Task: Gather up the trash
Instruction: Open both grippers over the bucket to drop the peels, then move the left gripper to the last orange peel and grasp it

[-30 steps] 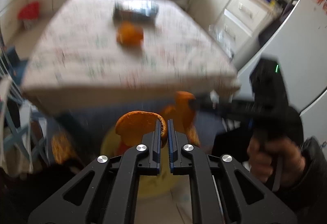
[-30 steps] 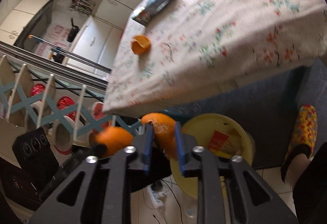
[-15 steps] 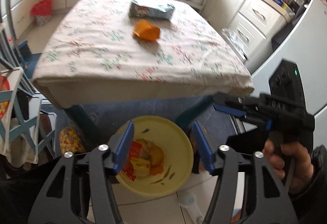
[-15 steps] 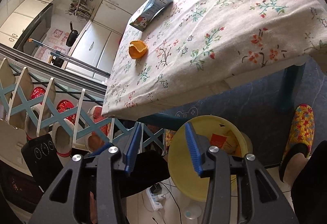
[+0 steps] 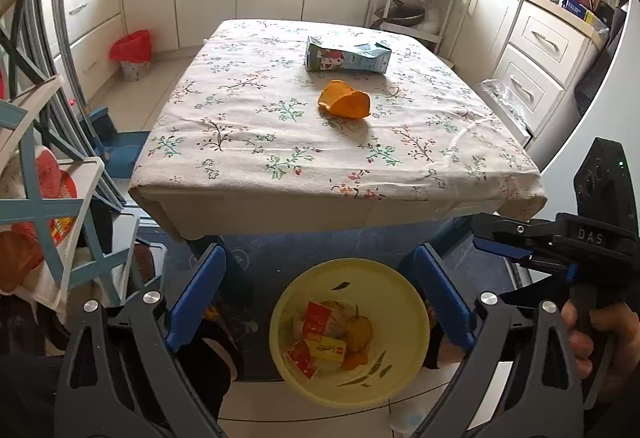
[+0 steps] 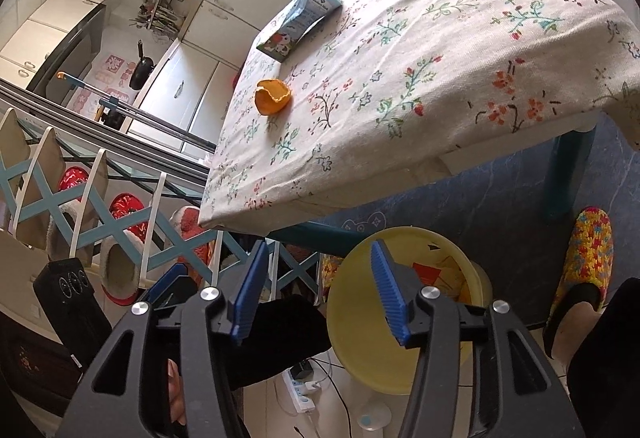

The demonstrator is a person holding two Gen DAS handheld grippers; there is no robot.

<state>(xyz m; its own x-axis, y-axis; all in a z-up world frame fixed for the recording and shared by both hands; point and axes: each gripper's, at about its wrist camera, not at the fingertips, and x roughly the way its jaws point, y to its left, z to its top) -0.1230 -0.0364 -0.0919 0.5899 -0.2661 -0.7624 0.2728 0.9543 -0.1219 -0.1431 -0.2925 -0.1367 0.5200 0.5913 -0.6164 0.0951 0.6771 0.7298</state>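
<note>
A yellow bin [image 5: 348,330] stands on the floor before the table, holding red and yellow wrappers and orange peel. My left gripper [image 5: 320,290] hangs over it, jaws opening wide, nothing between them. My right gripper [image 6: 316,290] hovers at the bin [image 6: 360,338] rim, jaws opening, empty; in the left wrist view it shows at the right [image 5: 520,238], held by a hand. On the flowered tablecloth [image 5: 248,142] lie an orange peel [image 5: 345,104] [image 6: 273,97] and a blue milk carton [image 5: 347,55] [image 6: 298,24] on its side.
A teal shoe rack with slippers [image 6: 120,222] stands left of the table. A crocheted slipper on a foot [image 6: 588,250] is right of the bin. A power strip [image 6: 300,386] and cables lie on the tiles. Cabinets ring the room; a red-lined small bin [image 5: 132,52] stands far left.
Both grippers held orange peel a second ago; both have opened and the peels have dropped from them, with peel now lying in the yellow bin. The left gripper tilted upward.
</note>
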